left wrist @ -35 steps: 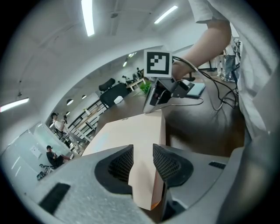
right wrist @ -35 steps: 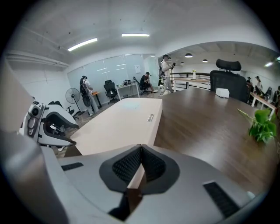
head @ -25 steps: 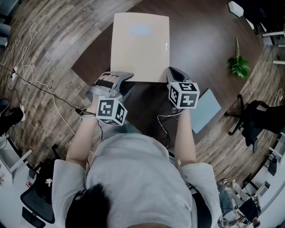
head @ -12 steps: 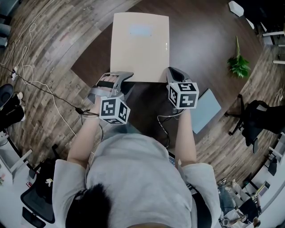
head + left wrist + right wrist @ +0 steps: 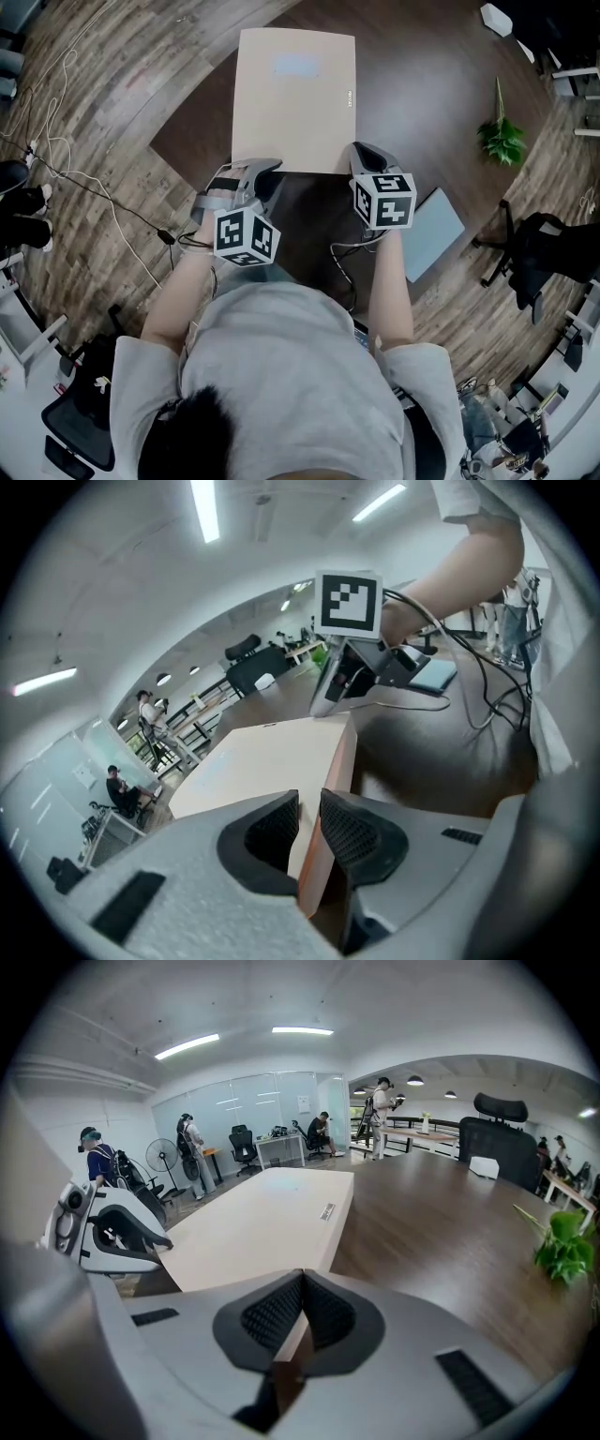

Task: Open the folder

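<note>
A beige folder [image 5: 295, 94] lies shut and flat on the dark wooden table [image 5: 422, 94], with a small label on its cover. My left gripper [image 5: 267, 169] is at the folder's near left corner. In the left gripper view its jaws [image 5: 309, 822] are closing around that corner of the folder [image 5: 272, 761], and a narrow gap still shows beside one pad. My right gripper [image 5: 361, 150] is at the near right corner. In the right gripper view its pads [image 5: 302, 1307] are pressed together on the thin edge of the folder [image 5: 262, 1222].
A small green plant [image 5: 502, 136] lies on the table to the right, and a pale blue-grey pad [image 5: 433, 230] sits at the table's near right edge. A white object [image 5: 497, 17] is at the far right. Cables [image 5: 84, 178] trail on the floor at left, with office chairs [image 5: 539, 248] around.
My left gripper has rolled about its own axis, its marker cube has shifted slightly right, and its jaws have narrowed around the folder's corner. The right gripper and the folder have not moved.
</note>
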`<state>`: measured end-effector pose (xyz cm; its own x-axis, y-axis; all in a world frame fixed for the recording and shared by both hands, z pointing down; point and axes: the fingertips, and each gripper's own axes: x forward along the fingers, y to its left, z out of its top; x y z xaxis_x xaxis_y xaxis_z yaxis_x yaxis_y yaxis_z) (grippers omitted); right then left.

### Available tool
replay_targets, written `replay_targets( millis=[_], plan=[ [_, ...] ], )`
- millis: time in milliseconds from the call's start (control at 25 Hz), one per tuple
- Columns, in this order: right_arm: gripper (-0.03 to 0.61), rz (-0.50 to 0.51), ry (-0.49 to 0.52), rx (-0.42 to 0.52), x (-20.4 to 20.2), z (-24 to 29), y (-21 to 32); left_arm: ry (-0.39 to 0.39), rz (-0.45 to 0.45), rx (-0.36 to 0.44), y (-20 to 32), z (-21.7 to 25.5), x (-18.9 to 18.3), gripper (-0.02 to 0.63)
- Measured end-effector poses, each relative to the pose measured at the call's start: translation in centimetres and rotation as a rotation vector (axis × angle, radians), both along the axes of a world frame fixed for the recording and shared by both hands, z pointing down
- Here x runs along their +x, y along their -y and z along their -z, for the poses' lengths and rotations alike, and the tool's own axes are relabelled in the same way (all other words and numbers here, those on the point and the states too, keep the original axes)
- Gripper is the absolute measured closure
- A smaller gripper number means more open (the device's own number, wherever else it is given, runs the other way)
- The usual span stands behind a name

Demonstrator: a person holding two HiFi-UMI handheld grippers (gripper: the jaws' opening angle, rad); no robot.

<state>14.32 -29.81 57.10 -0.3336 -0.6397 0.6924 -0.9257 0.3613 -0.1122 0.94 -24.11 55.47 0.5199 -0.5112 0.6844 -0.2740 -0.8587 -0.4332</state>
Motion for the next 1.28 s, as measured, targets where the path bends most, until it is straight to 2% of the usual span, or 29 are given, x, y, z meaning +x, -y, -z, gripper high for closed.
replay_targets(
  millis=[480, 720, 800, 840, 880, 920, 960, 1000, 1120, 1200, 1280],
  plan=[
    [0.568, -0.010, 0.016, 0.016, -0.1, 0.2, -0.2, -0.369, 0.201, -0.147, 0.2, 2.3, -0.7, 0.549],
    [0.568, -0.006, 0.014, 0.012, -0.1, 0.1, -0.2, -0.494, 0.267, -0.212, 0.2, 2.8, -1.0, 0.551],
    [0.568, -0.002, 0.013, 0.011, -0.2, 0.2, -0.3, -0.589, 0.324, -0.249, 0.4, 3.3, -1.5, 0.559],
    [0.568, 0.002, 0.012, 0.012, -0.2, 0.2, -0.3, -0.662, 0.377, -0.275, 0.7, 3.6, -2.0, 0.609],
    [0.568, 0.006, 0.011, 0.012, -0.3, 0.2, -0.3, -0.724, 0.429, -0.291, 1.1, 4.0, -2.7, 0.609],
    [0.568, 0.011, 0.008, 0.013, -0.3, 0.2, -0.3, -0.741, 0.455, -0.282, 1.5, 4.4, -3.1, 0.609],
    [0.568, 0.014, 0.004, 0.013, -0.3, 0.2, -0.3, -0.709, 0.448, -0.243, 1.8, 4.7, -3.2, 0.609],
    [0.568, 0.015, 0.002, 0.013, -0.3, 0.2, -0.2, -0.633, 0.404, -0.179, 1.8, 4.9, -2.9, 0.609],
    [0.568, 0.013, 0.002, 0.007, -0.1, 0.2, -0.2, -0.310, 0.160, 0.041, 0.7, 4.6, -1.0, 0.609],
    [0.566, 0.013, 0.003, 0.005, -0.1, 0.3, -0.2, -0.188, 0.058, 0.082, 0.2, 3.6, -0.3, 0.607],
    [0.567, 0.013, 0.003, 0.006, -0.3, 0.2, -0.2, -0.137, 0.017, 0.070, -0.1, 2.8, -0.3, 0.606]
  ],
)
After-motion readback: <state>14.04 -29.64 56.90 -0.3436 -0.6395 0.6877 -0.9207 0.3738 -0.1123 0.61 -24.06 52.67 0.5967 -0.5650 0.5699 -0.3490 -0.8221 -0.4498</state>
